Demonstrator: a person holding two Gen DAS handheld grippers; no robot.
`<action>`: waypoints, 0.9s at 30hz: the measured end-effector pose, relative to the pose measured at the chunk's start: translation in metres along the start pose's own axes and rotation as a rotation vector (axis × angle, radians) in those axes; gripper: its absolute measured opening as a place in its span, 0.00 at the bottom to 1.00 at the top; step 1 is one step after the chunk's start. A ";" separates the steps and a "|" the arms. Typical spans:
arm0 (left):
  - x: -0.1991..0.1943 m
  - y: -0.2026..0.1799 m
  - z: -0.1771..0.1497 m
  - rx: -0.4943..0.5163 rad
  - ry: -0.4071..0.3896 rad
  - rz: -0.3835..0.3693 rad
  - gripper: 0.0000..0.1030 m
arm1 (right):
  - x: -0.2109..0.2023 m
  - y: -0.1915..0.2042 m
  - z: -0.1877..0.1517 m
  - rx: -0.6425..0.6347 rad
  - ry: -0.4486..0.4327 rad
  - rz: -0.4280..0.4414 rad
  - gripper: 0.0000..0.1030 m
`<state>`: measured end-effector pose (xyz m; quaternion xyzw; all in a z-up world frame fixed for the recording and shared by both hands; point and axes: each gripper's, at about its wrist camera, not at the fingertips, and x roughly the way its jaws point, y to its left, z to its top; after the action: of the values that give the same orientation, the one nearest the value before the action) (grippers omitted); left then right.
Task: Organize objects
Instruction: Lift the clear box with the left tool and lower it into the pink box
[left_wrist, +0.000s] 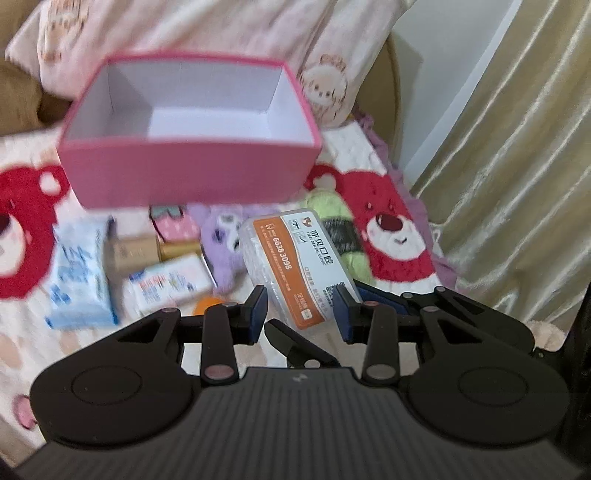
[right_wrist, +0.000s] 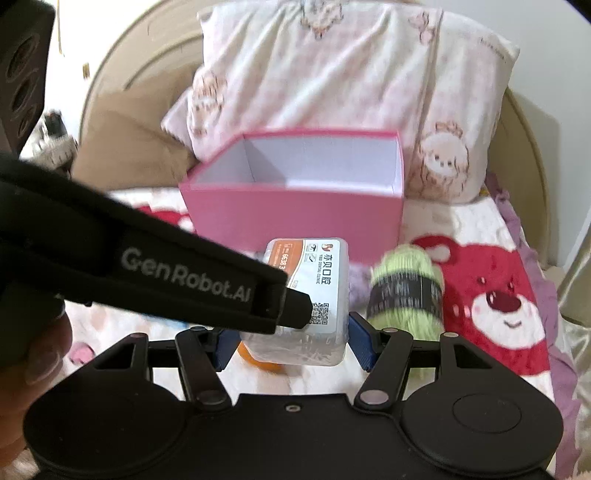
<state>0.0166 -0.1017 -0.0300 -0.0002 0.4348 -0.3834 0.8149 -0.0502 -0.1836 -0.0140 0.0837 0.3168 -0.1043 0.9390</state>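
An empty pink box (left_wrist: 188, 173) stands on a bear-print blanket (left_wrist: 391, 229); it also shows in the right wrist view (right_wrist: 295, 214). A clear plastic box with an orange-and-white label (right_wrist: 314, 280) sits between the pads of my right gripper (right_wrist: 291, 341), which is shut on it. In the left wrist view the same labelled box (left_wrist: 295, 258) lies just ahead of my open, empty left gripper (left_wrist: 301, 314). The left gripper's black body (right_wrist: 147, 266) crosses the right wrist view, its tip over the label.
A green yarn skein (right_wrist: 406, 288) lies right of the labelled box. A blue tissue pack (left_wrist: 81, 273), small cartons (left_wrist: 170, 280), a purple plush (left_wrist: 225, 240) and an orange object (left_wrist: 207, 304) lie left. Pillows (right_wrist: 332, 74) and a curtain (left_wrist: 517, 147) are behind.
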 end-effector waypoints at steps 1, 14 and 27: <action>-0.007 -0.003 0.007 0.012 -0.010 0.008 0.36 | -0.003 -0.002 0.006 0.009 -0.010 0.013 0.64; -0.024 0.004 0.137 0.038 -0.064 0.021 0.36 | 0.013 -0.023 0.124 0.054 -0.092 0.024 0.64; 0.111 0.076 0.227 -0.066 0.077 0.015 0.36 | 0.162 -0.062 0.178 0.128 0.072 -0.011 0.64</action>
<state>0.2615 -0.1927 0.0071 -0.0090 0.4783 -0.3625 0.7999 0.1628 -0.3059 0.0211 0.1454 0.3436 -0.1261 0.9192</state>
